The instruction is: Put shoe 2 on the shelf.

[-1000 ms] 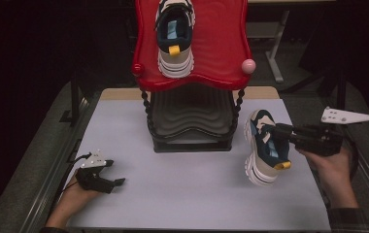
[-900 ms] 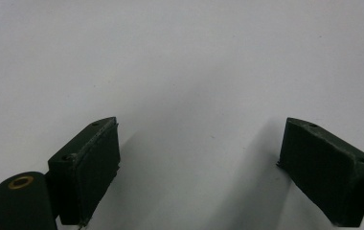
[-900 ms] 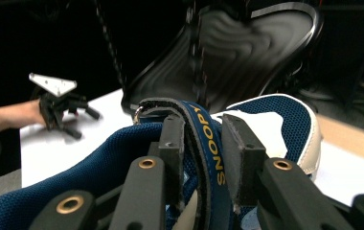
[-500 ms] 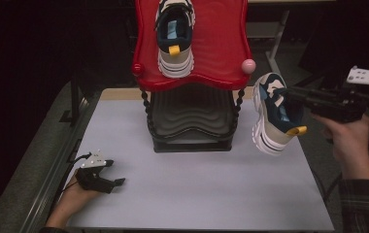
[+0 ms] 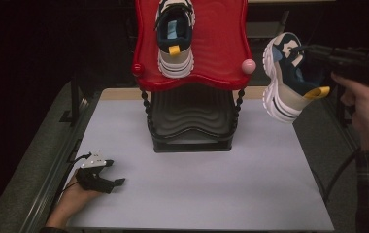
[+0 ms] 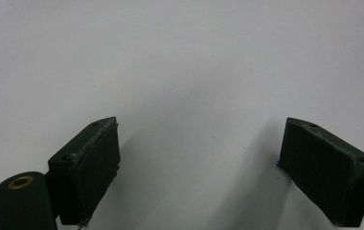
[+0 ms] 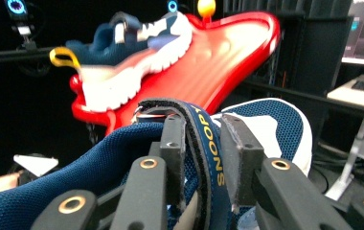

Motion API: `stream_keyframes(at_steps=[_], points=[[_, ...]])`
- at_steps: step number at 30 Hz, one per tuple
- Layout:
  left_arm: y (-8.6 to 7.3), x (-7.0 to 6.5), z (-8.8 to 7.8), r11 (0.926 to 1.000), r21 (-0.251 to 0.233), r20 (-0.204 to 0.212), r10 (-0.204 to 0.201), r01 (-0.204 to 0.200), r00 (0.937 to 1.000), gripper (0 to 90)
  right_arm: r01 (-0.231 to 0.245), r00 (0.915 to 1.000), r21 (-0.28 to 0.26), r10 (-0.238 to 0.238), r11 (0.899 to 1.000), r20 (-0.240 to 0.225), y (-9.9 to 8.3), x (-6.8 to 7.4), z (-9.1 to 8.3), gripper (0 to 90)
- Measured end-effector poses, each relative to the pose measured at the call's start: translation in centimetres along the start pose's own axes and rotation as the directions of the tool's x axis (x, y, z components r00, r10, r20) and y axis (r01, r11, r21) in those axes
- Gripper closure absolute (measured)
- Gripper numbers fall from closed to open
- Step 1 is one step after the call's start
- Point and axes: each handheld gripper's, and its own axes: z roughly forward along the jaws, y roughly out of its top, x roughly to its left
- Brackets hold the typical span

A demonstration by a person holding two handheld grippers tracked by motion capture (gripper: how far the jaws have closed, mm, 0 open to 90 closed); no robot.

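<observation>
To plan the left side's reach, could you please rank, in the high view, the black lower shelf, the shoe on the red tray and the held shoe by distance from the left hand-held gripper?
1. Black lower shelf, centre, nearest the left hand-held gripper.
2. Shoe on the red tray, up on top.
3. Held shoe, far right, in the right hand-held gripper.

Held sneaker (image 5: 289, 80) is navy mesh w/ white sole, beige side, yellow heel tab, yellow lettering on strap. Its twin (image 5: 175, 36) sits on a glossy red tray (image 5: 221, 43) w/ pink knob (image 5: 248, 65). Table (image 5: 197, 189) pale grey, grippers black.

Second sneaker held beside the rack

Your right gripper (image 5: 303, 50) holds a sneaker (image 5: 288, 80) in the air just right of the red shelf (image 5: 216, 46), where its mate (image 5: 175, 36) sits; your left gripper (image 5: 106, 175) rests on the table (image 5: 202, 194), well left of the rack.
</observation>
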Motion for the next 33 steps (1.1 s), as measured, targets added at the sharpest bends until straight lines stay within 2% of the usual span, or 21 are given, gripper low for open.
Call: stream_keyframes(at_steps=[1,3,6,7,8,13,15,19,20,21,25,27,28,30,32,33], points=[[0.0,0.0,0.0,1.0000,0.000,0.000,0.001,-0.001,1.0000,13.1,0.007,1.0000,-0.011,-0.007,1.000,-0.001,1.1,0.0,0.0,71.8],[0.0,0.0,0.0,1.0000,-0.002,-0.002,0.000,0.000,1.0000,13.1,0.016,0.9999,-0.019,-0.016,1.000,-0.001,2.2,0.1,0.2,71.8],[0.0,0.0,0.0,1.0000,-0.004,-0.002,0.000,0.000,1.0000,13.1,0.029,0.9996,-0.030,-0.029,0.999,-0.003,3.2,0.2,0.4,71.8],[0.0,0.0,0.0,1.0000,-0.005,-0.002,-0.001,0.001,1.0000,13.1,0.037,0.9993,-0.040,-0.037,0.999,-0.010,4.2,0.4,0.8,71.8],[0.0,0.0,0.0,1.0000,-0.005,-0.002,-0.001,0.001,1.0000,13.1,0.037,0.9993,-0.040,-0.037,0.999,-0.010,4.2,0.4,0.8,71.8],[0.0,0.0,0.0,1.0000,-0.006,-0.002,-0.001,0.001,1.0000,13.0,0.073,0.9970,-0.044,-0.074,0.996,-0.023,6.6,1.0,2.9,72.1],[0.0,0.0,0.0,1.0000,-0.003,-0.001,0.001,-0.001,1.0000,13.1,0.077,0.9966,-0.045,-0.079,0.996,-0.027,6.9,1.1,3.4,72.1],[0.0,0.0,0.0,1.0000,-0.007,-0.003,-0.003,0.003,1.0000,13.0,0.091,0.9944,-0.057,-0.094,0.994,-0.048,8.0,1.3,6.0,72.2],[0.0,0.0,0.0,1.0000,-0.007,-0.003,-0.003,0.003,1.0000,13.1,0.091,0.9944,-0.057,-0.094,0.994,-0.048,8.0,1.3,6.0,72.2],[0.0,0.0,0.0,1.0000,-0.007,-0.003,-0.004,0.004,1.0000,13.1,0.095,0.9937,-0.055,-0.098,0.994,-0.055,8.3,1.4,7.1,72.2],[0.0,0.0,0.0,1.0000,-0.003,-0.002,0.000,0.000,1.0000,13.1,0.106,0.9922,-0.046,-0.109,0.993,-0.062,8.9,1.6,9.3,72.2],[0.0,0.0,0.0,1.0000,-0.003,-0.002,0.000,0.000,1.0000,13.1,0.109,0.9918,-0.045,-0.112,0.993,-0.062,9.0,1.6,9.8,72.2],[0.0,0.0,0.0,1.0000,-0.004,-0.002,0.001,-0.001,1.0000,13.1,0.115,0.9909,-0.039,-0.117,0.993,-0.065,9.1,1.6,10.8,72.1],[0.0,0.0,0.0,1.0000,-0.004,-0.003,0.001,-0.001,1.0000,13.1,0.122,0.9902,-0.033,-0.124,0.992,-0.065,9.2,1.6,11.3,72.2],[0.0,0.0,0.0,1.0000,-0.003,-0.003,0.002,-0.002,1.0000,13.1,0.127,0.9888,-0.025,-0.128,0.992,-0.076,9.3,1.7,12.7,72.1],[0.0,0.0,0.0,1.0000,-0.003,-0.003,0.002,-0.002,1.0000,13.1,0.127,0.9888,-0.025,-0.128,0.992,-0.076,9.3,1.7,12.7,72.1]])
